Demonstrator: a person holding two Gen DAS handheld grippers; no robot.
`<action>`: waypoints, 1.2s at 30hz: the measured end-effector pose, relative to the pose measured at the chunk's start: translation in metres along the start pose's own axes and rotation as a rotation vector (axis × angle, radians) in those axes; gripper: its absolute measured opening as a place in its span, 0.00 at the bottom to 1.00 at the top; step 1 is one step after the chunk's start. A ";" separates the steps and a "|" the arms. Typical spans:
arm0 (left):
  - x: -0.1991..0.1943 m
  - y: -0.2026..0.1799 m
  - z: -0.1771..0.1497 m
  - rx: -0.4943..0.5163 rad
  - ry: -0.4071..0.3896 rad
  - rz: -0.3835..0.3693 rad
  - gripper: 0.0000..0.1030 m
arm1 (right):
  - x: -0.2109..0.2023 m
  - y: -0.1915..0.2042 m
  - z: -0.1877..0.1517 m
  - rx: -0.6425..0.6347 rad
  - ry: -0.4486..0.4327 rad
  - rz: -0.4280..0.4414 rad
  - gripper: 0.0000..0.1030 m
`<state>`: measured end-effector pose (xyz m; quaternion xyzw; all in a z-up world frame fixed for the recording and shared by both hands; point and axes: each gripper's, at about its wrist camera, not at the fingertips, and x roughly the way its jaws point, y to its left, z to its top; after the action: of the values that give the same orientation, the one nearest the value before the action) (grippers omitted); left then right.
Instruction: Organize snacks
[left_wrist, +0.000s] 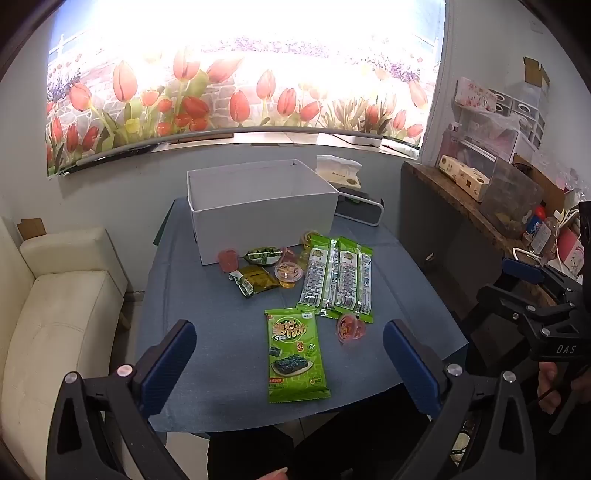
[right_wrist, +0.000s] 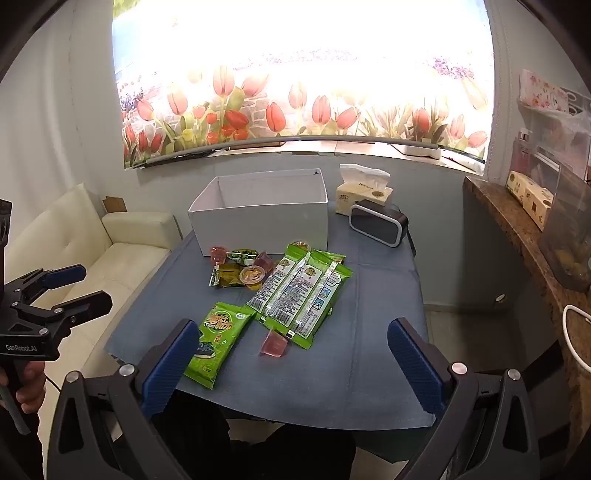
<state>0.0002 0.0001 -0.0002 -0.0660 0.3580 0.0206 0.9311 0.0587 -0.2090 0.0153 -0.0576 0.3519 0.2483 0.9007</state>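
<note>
Blue-padded jaws of the left gripper (left_wrist: 290, 363) and the right gripper (right_wrist: 293, 363) stand wide apart, empty, above the near edge of the table (left_wrist: 388, 295). Nearest lies a green seaweed pack (left_wrist: 296, 354), with a pink jelly cup (left_wrist: 349, 328) beside it. Beyond are two long packs (left_wrist: 338, 280), then small snacks (left_wrist: 258, 275), then the white box (left_wrist: 262, 210), open-topped.

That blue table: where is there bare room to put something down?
Bare blue cloth lies right of the long green packs, down to the near edge, and along the left edge beside the seaweed packet. The white box looks empty too. It is crowded just before the box, where jelly cups and small packets cluster.
</note>
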 end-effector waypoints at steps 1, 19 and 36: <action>-0.001 0.000 0.000 -0.002 -0.006 0.000 1.00 | 0.000 0.000 0.000 -0.001 0.000 -0.002 1.00; -0.005 -0.003 0.001 0.015 -0.012 0.018 1.00 | -0.001 0.003 -0.001 -0.013 0.000 -0.009 1.00; -0.004 -0.003 0.000 0.014 -0.003 0.019 1.00 | -0.003 0.003 -0.001 -0.011 -0.001 -0.012 1.00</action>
<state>-0.0023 -0.0024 0.0026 -0.0562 0.3575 0.0272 0.9318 0.0546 -0.2078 0.0164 -0.0649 0.3499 0.2447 0.9020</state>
